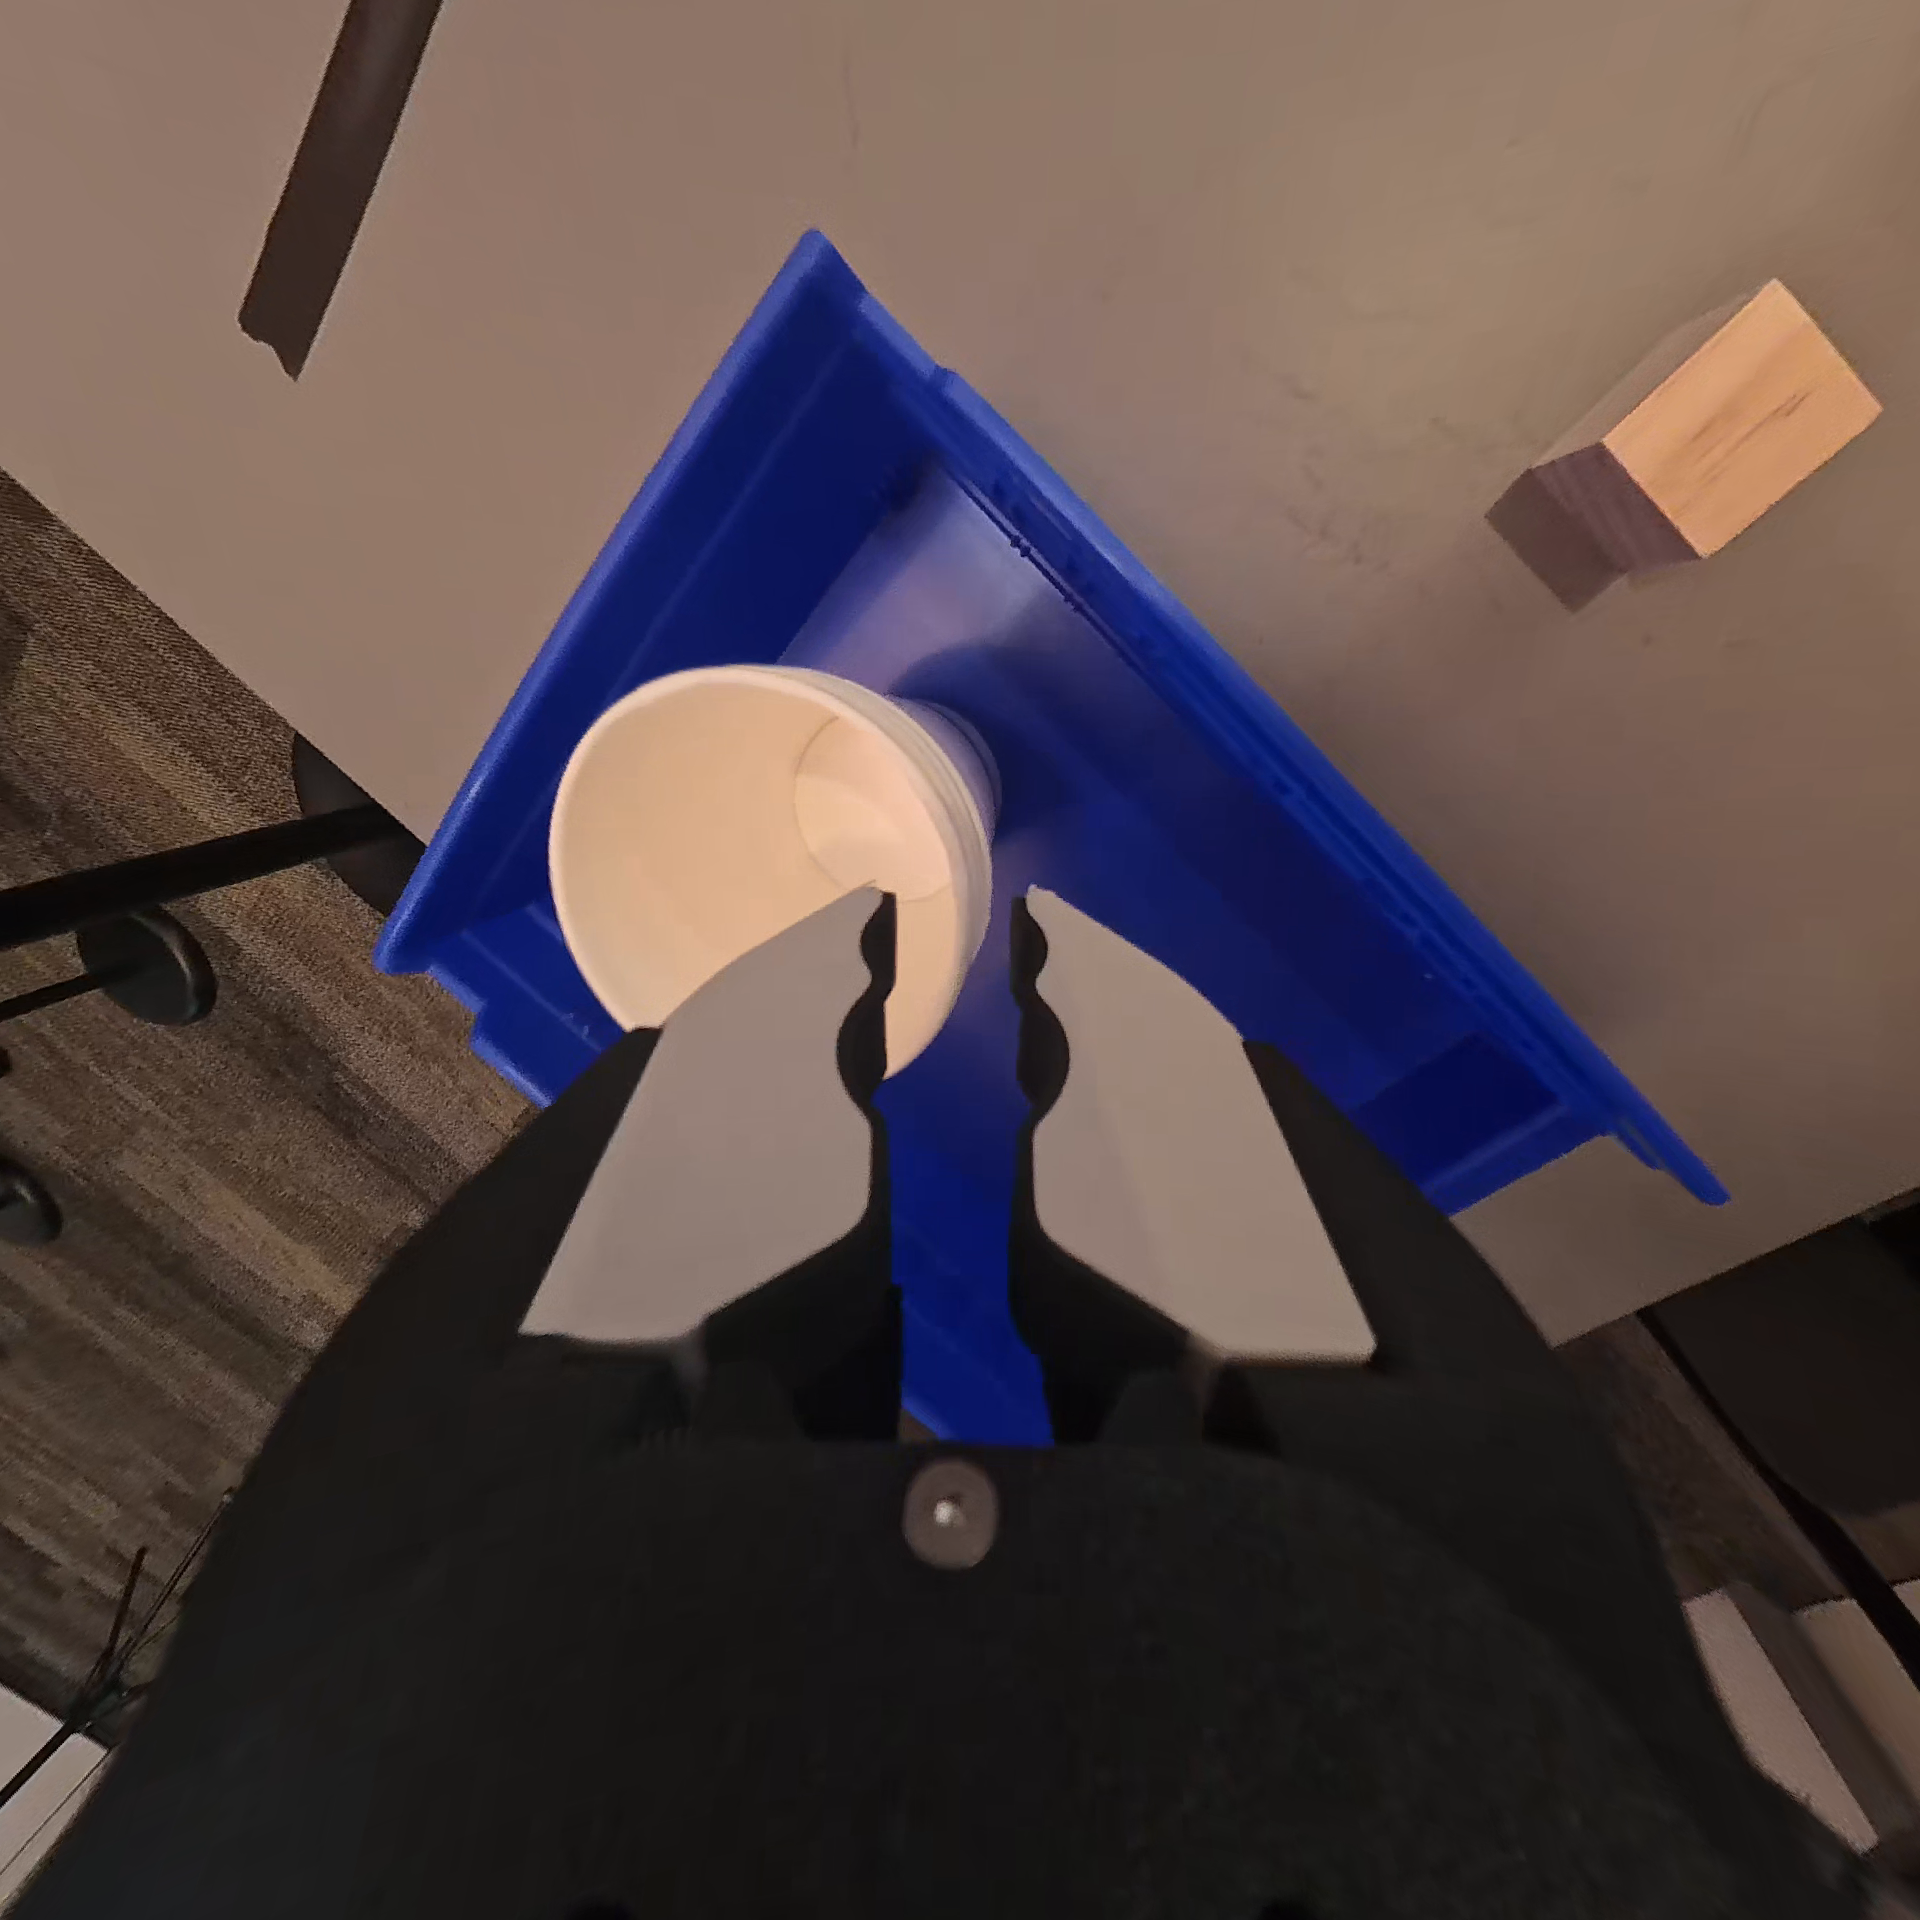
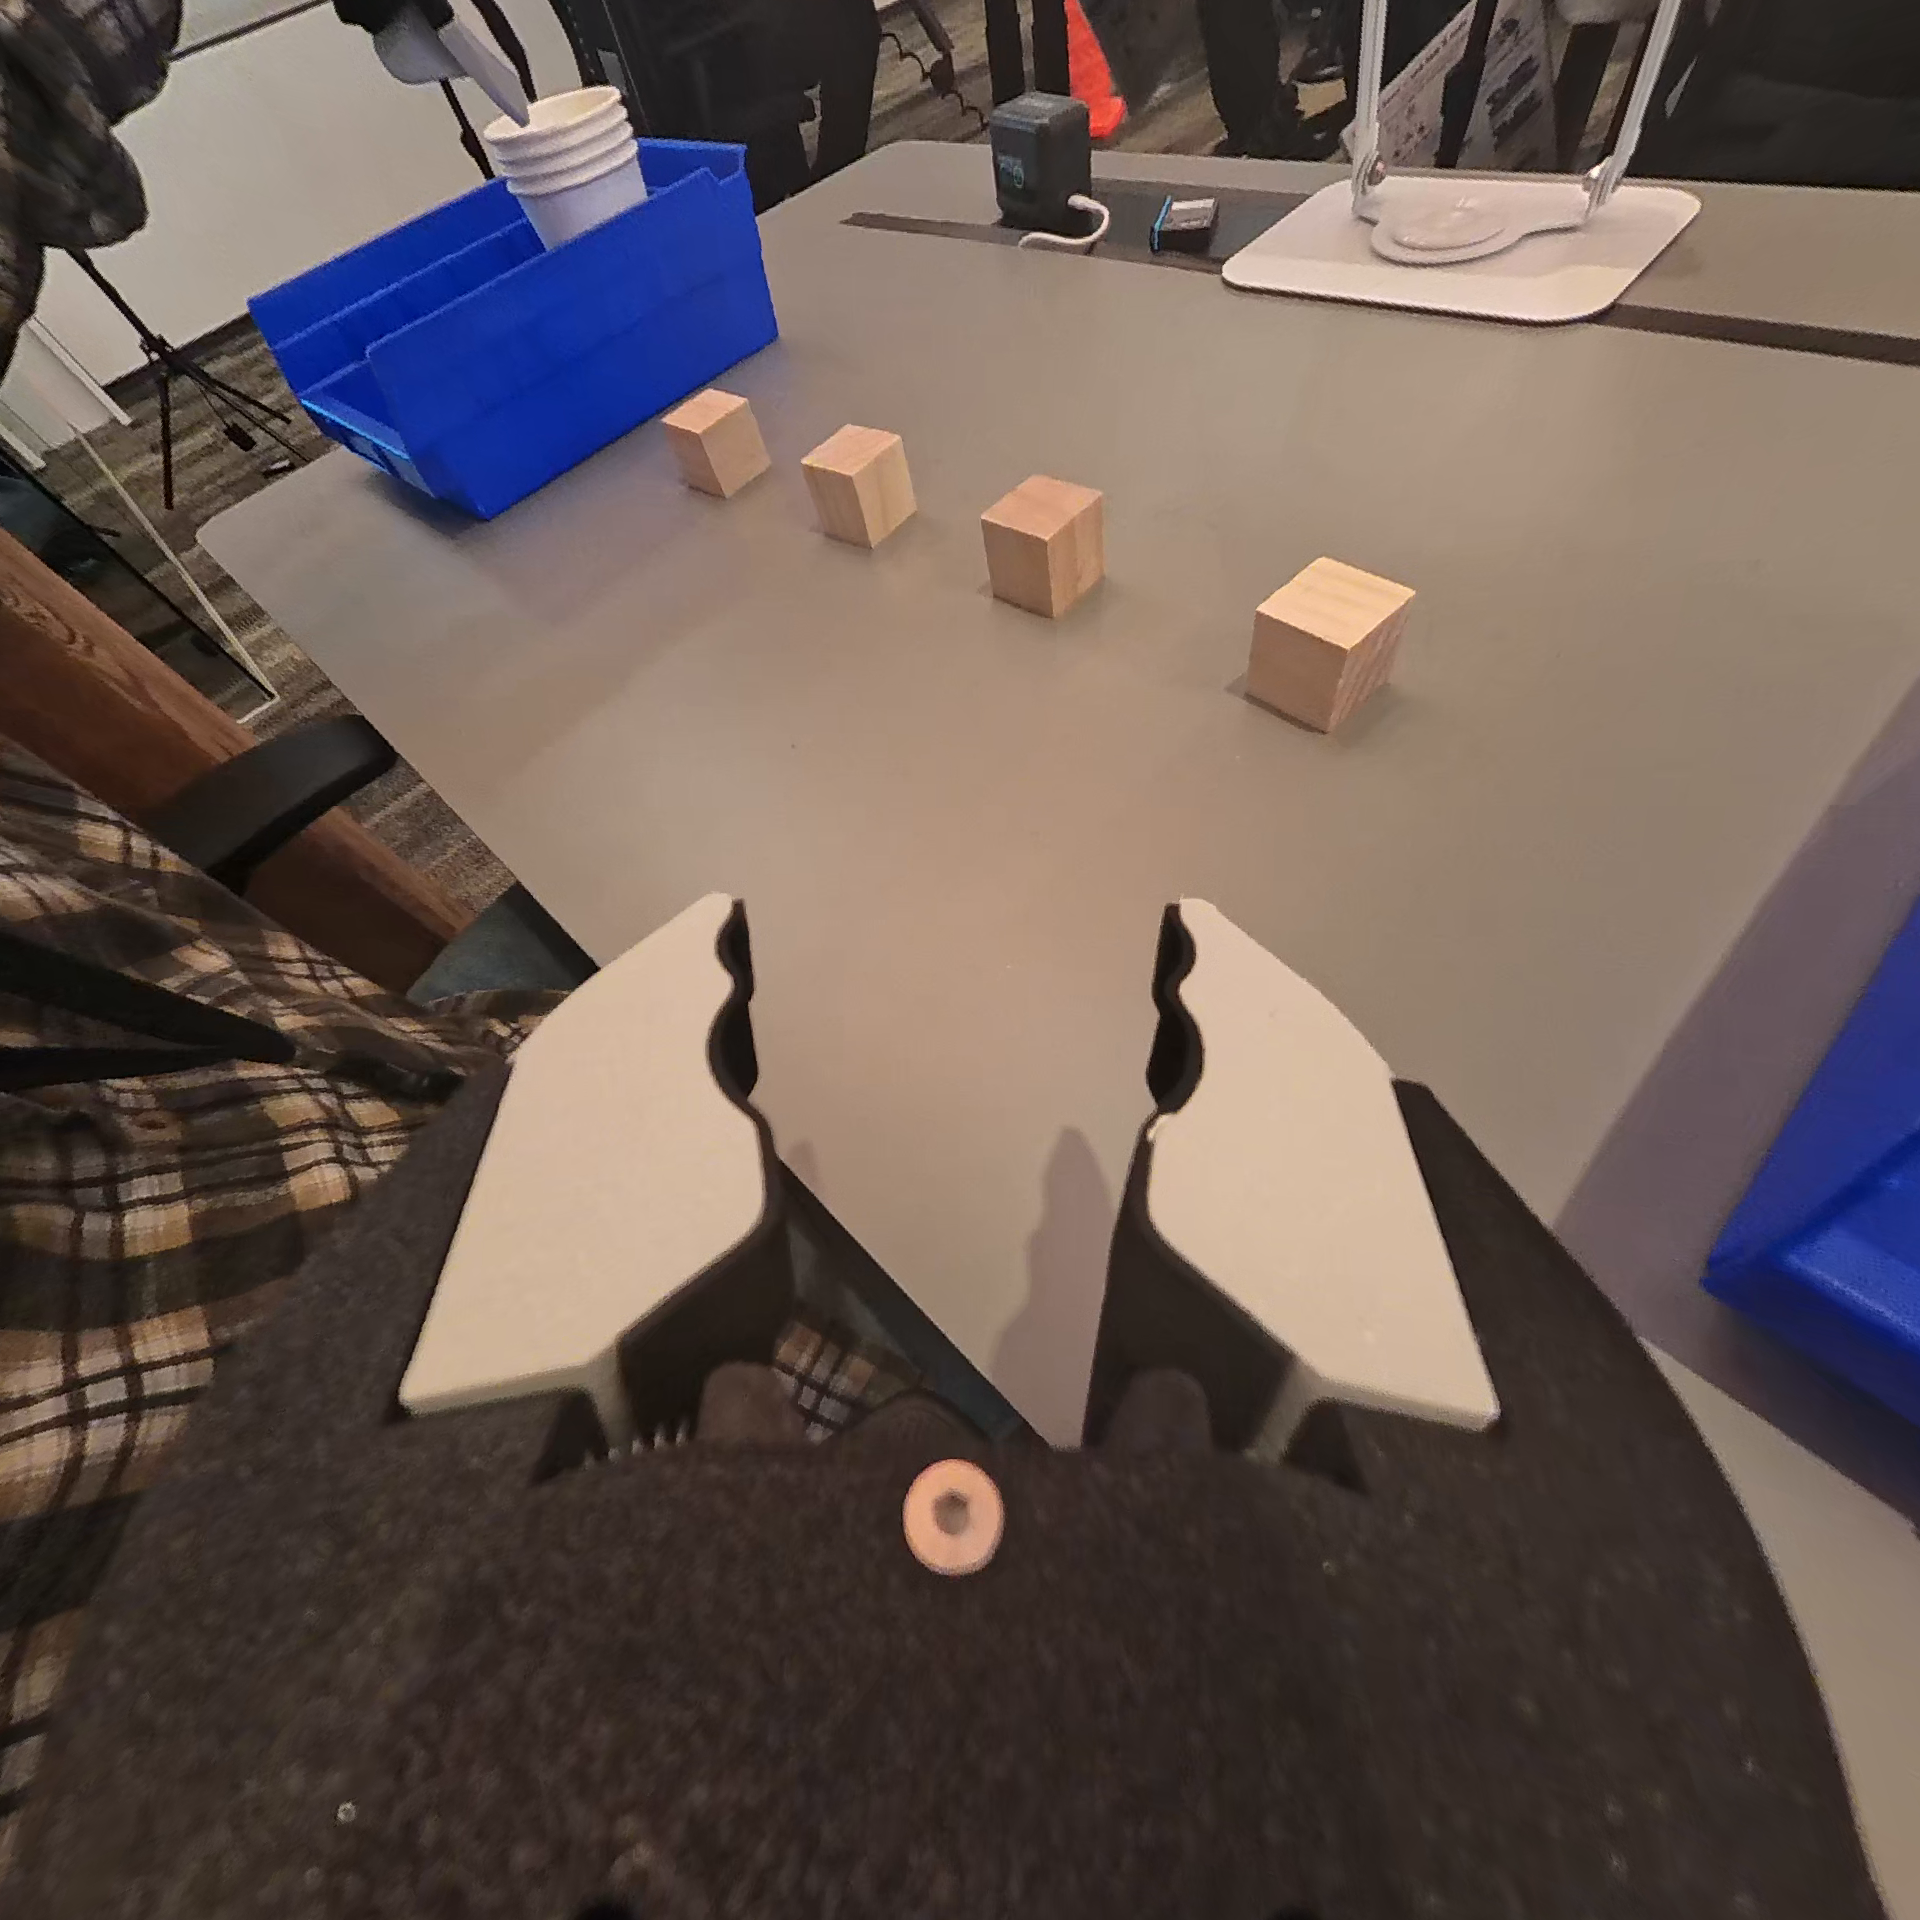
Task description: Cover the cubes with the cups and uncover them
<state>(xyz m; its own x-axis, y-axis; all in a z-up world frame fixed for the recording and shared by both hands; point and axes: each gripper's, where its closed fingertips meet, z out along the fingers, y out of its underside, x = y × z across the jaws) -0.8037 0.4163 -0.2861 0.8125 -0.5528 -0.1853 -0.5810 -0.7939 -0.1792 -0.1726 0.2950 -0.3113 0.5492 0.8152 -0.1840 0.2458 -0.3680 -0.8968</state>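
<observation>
Straddling the cup stack (image 1: 748,831) rim, left gripper (image 1: 951,914) parted; no legible writing.

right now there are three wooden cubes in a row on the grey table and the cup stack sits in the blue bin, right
Not quite: the right wrist view shows four wooden cubes in the row, not three. The rest holds: they stand on the grey table, and the cup stack sits in the blue bin.
</observation>
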